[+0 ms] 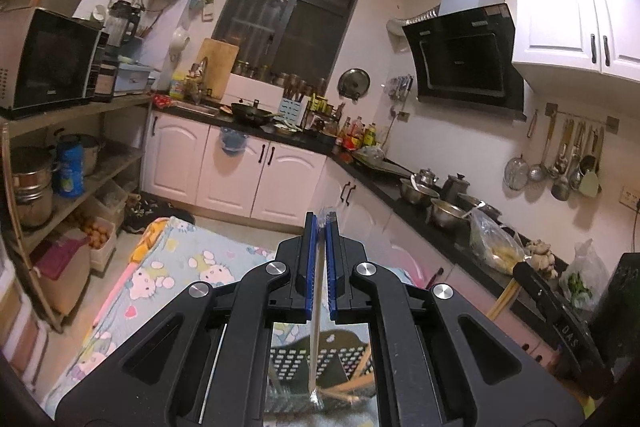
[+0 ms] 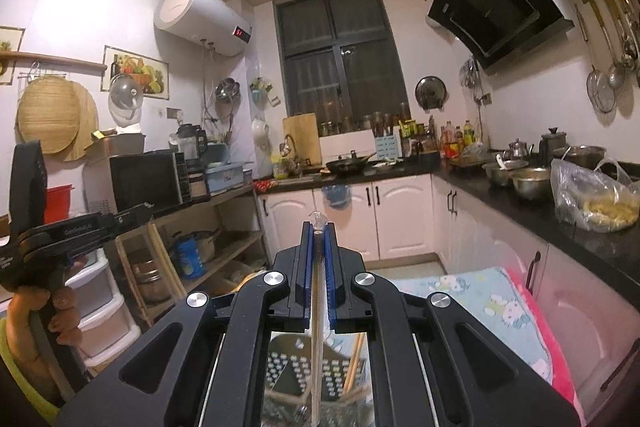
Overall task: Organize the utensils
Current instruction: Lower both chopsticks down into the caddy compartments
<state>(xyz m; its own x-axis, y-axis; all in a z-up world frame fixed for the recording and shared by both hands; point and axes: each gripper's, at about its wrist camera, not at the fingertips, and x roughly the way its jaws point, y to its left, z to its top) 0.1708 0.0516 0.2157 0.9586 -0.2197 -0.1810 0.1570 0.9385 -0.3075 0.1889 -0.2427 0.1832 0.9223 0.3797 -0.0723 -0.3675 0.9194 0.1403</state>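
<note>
Right now both my tools are raised toward the kitchen, each clamped nearly closed on a thin pale stick. My left tool (image 1: 321, 223) pinches a chopstick (image 1: 315, 327) in clear wrap, its tip poking past the blue pads. My right tool (image 2: 319, 229) grips another wrapped chopstick (image 2: 317, 347) the same way. Below each tool I can see a perforated holder (image 1: 352, 359) with a few bamboo chopsticks (image 2: 354, 359) already standing in it. So I judge the sorting partly done: some pieces are in, these two still need lowering into the holder. Whether more utensils wait elsewhere, I cannot tell.
</note>
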